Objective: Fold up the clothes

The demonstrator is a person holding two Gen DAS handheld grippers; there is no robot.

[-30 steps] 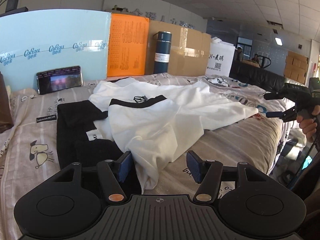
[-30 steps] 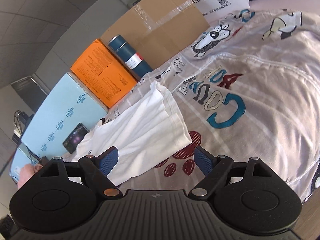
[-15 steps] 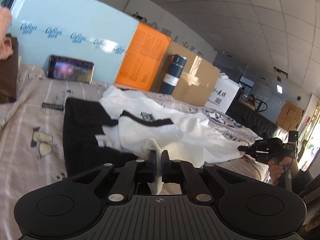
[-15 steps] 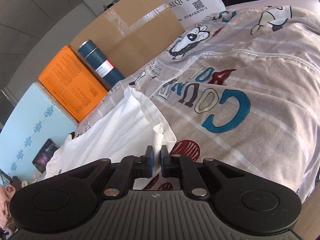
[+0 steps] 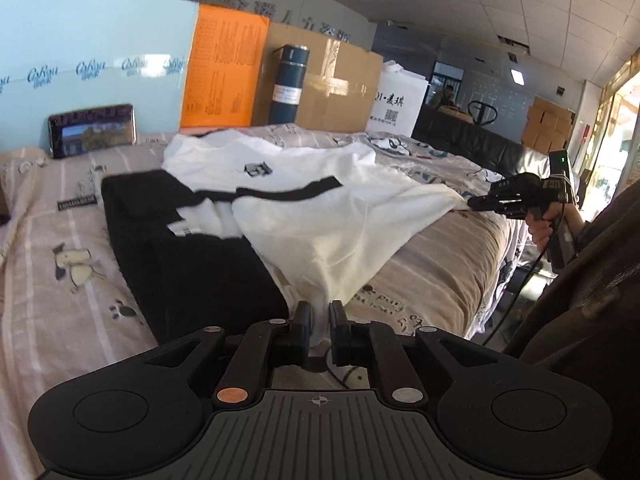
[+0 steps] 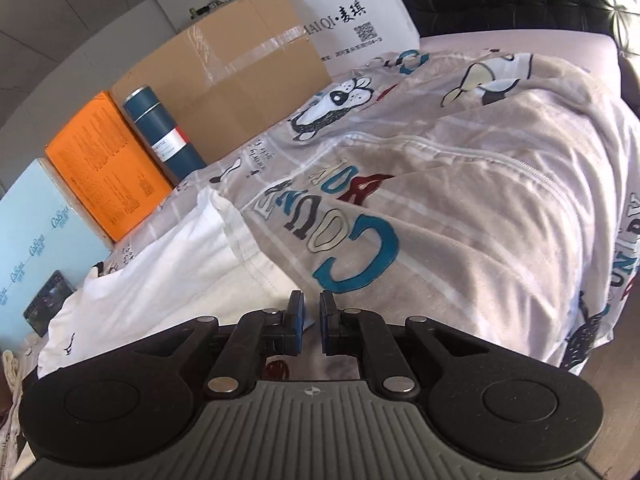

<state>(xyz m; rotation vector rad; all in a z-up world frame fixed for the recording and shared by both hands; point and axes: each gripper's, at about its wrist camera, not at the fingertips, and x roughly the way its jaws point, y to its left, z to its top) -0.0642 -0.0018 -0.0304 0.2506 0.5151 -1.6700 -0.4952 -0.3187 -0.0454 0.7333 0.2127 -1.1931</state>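
Your left gripper (image 5: 319,316) has its two fingers pressed together on a gathered corner of the white shirt (image 5: 320,216), which rises out of the pinch and fans away from you across the bed (image 5: 60,264). The cloth between that corner and the far side hangs slightly off the blanket, drawn into a taut sheet. Your right gripper (image 5: 474,203) is seen in the left view at the far right edge of the bed, its tips meeting the opposite corner of the same shirt, with your hand (image 5: 550,224) wrapped around its handle. In the right view, that gripper (image 6: 311,316) shows its fingers nearly closed with a thin fold of white cloth (image 6: 160,280) between the blue pads (image 6: 297,320); the shirt spreads out to the left of the fingers, lying on the printed blanket (image 6: 480,200). A black garment (image 5: 192,256) lies flat on the bed just left of your left gripper, partly covered by the white shirt, whose black collar band (image 5: 288,192) crosses its upper part. Behind the bed, along the wall, stand a light blue board (image 5: 92,60), a phone (image 5: 92,130) propped against it, an orange box (image 5: 224,72), a dark blue flask (image 5: 290,80), a cardboard box (image 5: 336,88) and a white bag (image 5: 400,104).
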